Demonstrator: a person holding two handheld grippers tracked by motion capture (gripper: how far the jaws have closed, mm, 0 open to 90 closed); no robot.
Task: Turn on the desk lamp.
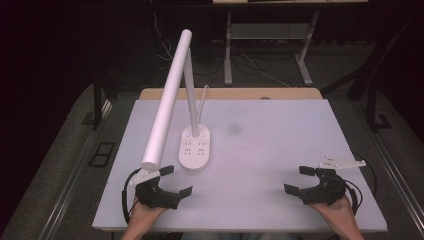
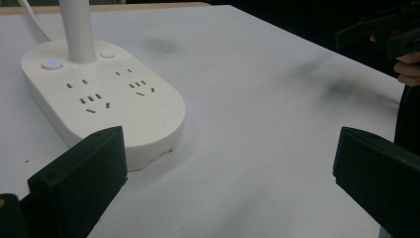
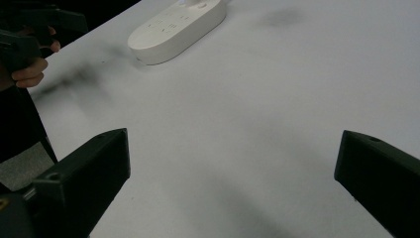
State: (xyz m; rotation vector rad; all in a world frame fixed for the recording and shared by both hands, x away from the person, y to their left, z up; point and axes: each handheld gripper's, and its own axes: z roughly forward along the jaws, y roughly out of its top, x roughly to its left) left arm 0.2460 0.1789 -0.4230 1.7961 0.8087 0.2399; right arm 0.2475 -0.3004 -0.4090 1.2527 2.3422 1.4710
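White table [image 1: 280,165], desk lamp [image 1: 167,95] on socket base [image 1: 195,148]

A white worktop [image 1: 280,150] with faint grey smudges carries one thing: a white desk lamp [image 1: 172,95] whose oval base [image 1: 195,149], set left of centre, doubles as a power strip with sockets.

The lamp stem [image 2: 78,29] is cut off by the left gripper view's top edge; socket base [image 3: 176,27] cropped too.
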